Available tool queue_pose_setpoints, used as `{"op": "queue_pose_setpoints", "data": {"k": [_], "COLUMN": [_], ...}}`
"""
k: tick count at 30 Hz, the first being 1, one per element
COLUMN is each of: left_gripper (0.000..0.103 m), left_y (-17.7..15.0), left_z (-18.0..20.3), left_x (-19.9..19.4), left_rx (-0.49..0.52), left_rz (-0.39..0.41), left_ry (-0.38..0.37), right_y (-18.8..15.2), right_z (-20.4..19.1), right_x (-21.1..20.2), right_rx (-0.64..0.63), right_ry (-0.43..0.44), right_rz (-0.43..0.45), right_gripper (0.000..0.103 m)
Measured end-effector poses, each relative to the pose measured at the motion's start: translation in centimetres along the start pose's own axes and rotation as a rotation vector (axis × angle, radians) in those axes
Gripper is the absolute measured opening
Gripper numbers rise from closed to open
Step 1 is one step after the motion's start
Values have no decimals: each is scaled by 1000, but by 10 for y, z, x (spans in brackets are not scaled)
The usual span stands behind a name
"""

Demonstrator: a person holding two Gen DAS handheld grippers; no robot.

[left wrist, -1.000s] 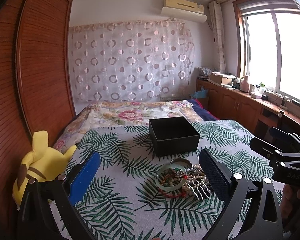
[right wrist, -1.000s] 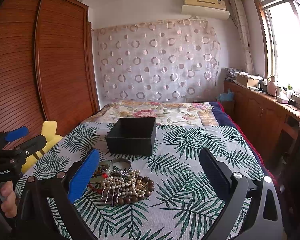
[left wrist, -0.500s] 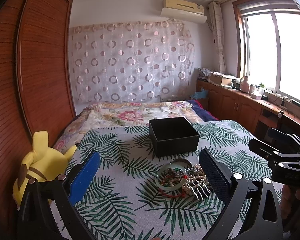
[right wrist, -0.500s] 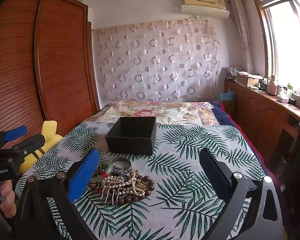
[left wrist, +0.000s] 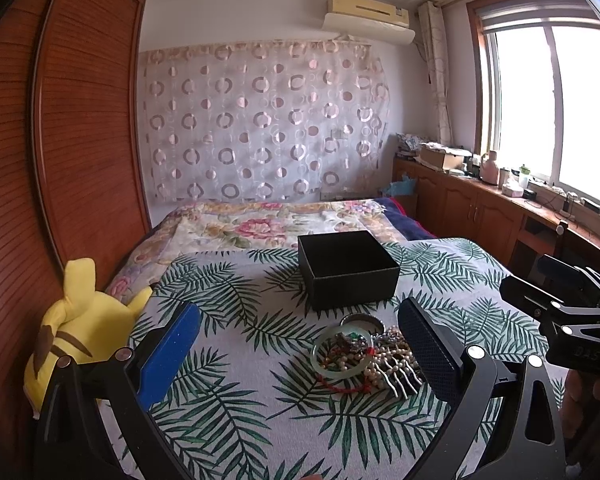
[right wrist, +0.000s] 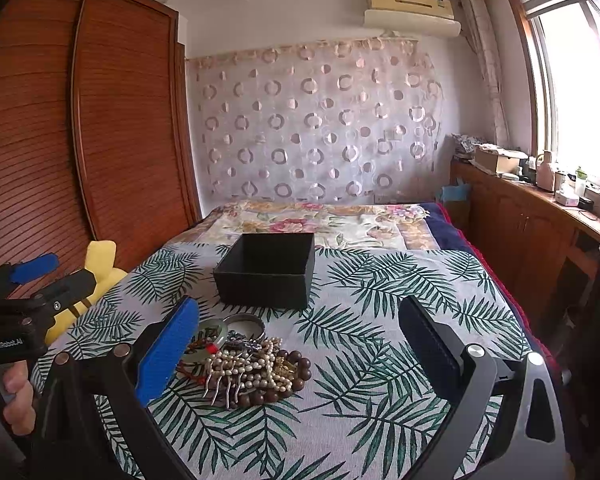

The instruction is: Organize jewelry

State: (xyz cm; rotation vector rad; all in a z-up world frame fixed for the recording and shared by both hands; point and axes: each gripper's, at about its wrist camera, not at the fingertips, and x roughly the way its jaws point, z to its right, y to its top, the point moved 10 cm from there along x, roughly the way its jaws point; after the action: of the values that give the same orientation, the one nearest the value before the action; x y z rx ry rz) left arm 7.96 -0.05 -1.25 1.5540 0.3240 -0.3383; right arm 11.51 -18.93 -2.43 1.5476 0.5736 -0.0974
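Observation:
A pile of jewelry (left wrist: 364,354) lies on the leaf-print cloth: a pale green bangle, a metal bangle, pearl strands, brown wooden beads, a red cord and a metal hair comb. It also shows in the right wrist view (right wrist: 244,364). An open, empty black box (left wrist: 348,270) stands just behind the pile, also seen in the right wrist view (right wrist: 266,270). My left gripper (left wrist: 300,344) is open and empty, hovering in front of the pile. My right gripper (right wrist: 300,344) is open and empty, with the pile by its left finger.
A yellow plush toy (left wrist: 76,328) lies at the cloth's left edge beside a wooden wardrobe (left wrist: 80,140). A floral bedspread (left wrist: 260,224) lies behind the box. A wooden counter (left wrist: 500,208) with clutter runs under the window at right.

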Motion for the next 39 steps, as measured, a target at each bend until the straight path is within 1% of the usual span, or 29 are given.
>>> {"op": "queue_pose_setpoints", "data": {"k": [6, 18, 22, 26, 28, 31, 35, 37, 39], "left_gripper": [96, 96, 96, 96, 96, 96, 96, 96, 96], "left_y": [-12, -22, -28, -41, -46, -55, -68, -74, -78], "left_z": [2, 3, 2, 0, 0, 0, 4, 7, 11], "left_x": [4, 13, 21, 33, 38, 48, 60, 68, 76], "left_rx": [-1, -3, -9, -10, -12, -9, -10, -2, 0], "left_rz": [-8, -25, -48, -90, -105, -137, -183, -207, -234], "left_ry": [-1, -4, -11, -21, -28, -37, -86, -107, -124], "right_y": [-2, -10, -18, -28, -35, -46, -60, -70, -77], "right_z": [-4, 3, 6, 9, 8, 8, 7, 5, 0], "right_x": [1, 6, 13, 21, 27, 36, 46, 54, 60], "right_rx": [1, 10, 11, 0, -4, -4, -18, -30, -40], "right_ry": [8, 16, 33, 51, 77, 107, 137, 149, 159], "right_rz": [-4, -16, -38, -64, -87, -123, -167, -199, -226], "right_gripper": [101, 101, 101, 101, 92, 86, 81, 77, 74]}}
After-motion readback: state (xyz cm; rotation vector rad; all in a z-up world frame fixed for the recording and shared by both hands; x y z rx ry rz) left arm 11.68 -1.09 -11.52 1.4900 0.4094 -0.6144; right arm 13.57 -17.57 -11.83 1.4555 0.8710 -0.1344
